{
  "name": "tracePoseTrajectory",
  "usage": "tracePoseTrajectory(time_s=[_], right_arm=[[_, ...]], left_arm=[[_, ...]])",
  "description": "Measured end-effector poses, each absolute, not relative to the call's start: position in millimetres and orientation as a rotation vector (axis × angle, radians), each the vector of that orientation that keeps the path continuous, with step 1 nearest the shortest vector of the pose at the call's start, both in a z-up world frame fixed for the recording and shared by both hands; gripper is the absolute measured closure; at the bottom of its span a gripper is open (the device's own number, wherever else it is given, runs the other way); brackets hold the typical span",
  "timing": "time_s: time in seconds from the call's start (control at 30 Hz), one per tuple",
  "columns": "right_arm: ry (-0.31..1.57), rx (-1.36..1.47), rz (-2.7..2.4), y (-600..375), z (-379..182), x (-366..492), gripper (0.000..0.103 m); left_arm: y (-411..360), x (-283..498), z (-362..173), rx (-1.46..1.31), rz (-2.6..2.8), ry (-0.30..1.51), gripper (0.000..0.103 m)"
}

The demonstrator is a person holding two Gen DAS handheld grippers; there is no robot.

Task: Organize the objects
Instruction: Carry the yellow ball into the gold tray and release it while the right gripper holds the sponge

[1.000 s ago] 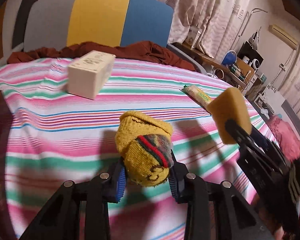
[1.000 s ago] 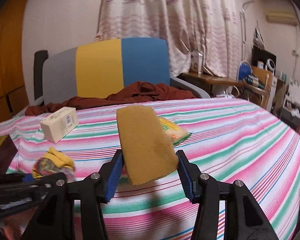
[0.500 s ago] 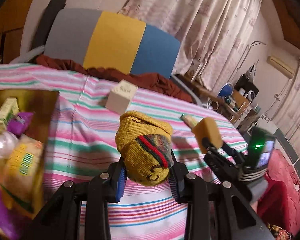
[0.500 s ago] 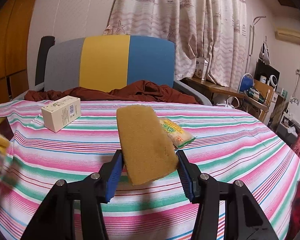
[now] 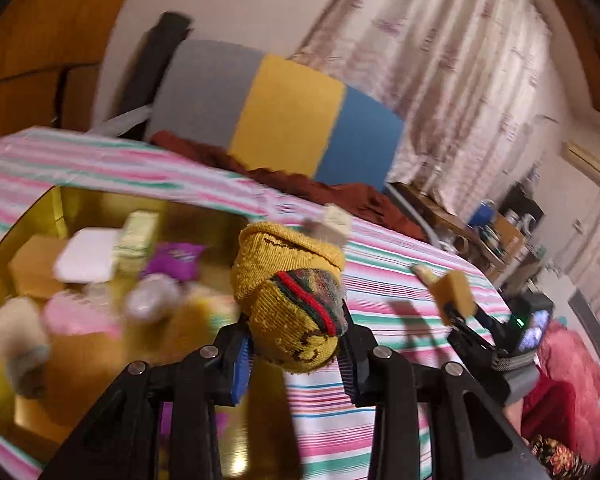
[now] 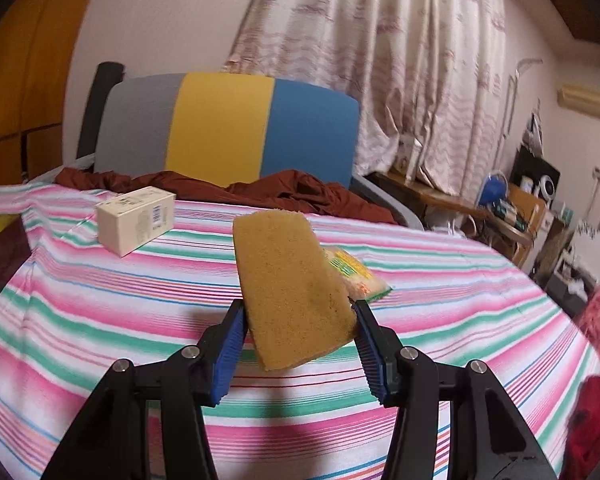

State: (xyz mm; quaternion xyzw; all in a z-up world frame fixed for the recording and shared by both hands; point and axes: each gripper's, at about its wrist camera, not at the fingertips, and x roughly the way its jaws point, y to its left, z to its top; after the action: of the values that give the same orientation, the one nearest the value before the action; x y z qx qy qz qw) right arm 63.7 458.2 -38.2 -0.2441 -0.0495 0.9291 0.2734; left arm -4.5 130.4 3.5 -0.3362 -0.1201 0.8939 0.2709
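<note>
My left gripper is shut on a rolled yellow sock with red and green stripes, held in the air beside a gold tray. The tray lies at the left of the left wrist view and holds several blurred items. My right gripper is shut on a tan sponge, which stands tilted between the blue pads above the striped bedcover. The same sponge and right gripper show at the right of the left wrist view. A cream box and a green-yellow packet lie on the bedcover.
A grey, yellow and blue chair back with a brown cloth stands behind the bed. Curtains hang beyond it. A cluttered desk is at the right. A dark tray edge shows at the left of the right wrist view.
My left gripper swung left and up with the sock, bringing the gold tray and its contents into view. The right gripper drifted slightly and rolled a little, still holding the sponge.
</note>
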Motion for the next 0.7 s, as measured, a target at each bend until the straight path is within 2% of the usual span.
tracePoseTrajectory(time_s=[0.23, 0.4, 0.6, 0.7], right_arm=[[-0.224, -0.69, 2.567, 424.7, -33.1, 70.2, 0.05], [-0.074, -0.66, 2.698, 393.0, -13.1, 83.2, 0.05], [-0.005, -0.597, 2.843, 345.6, 12.9, 88.5, 0.05], [0.012, -0.604, 2.912, 321.0, 19.3, 86.4, 0.05]], left_arm=[[93.4, -34.3, -26.1, -1.128, 2.425, -0.322, 0.067], [82.6, -38.9, -40.6, -1.202, 2.413, -0.297, 0.067], [66.6, -37.3, -50.3, -1.251, 2.405, -0.281, 0.063], [72.0, -29.1, -48.2, -1.245, 2.433, -0.164, 0.059]])
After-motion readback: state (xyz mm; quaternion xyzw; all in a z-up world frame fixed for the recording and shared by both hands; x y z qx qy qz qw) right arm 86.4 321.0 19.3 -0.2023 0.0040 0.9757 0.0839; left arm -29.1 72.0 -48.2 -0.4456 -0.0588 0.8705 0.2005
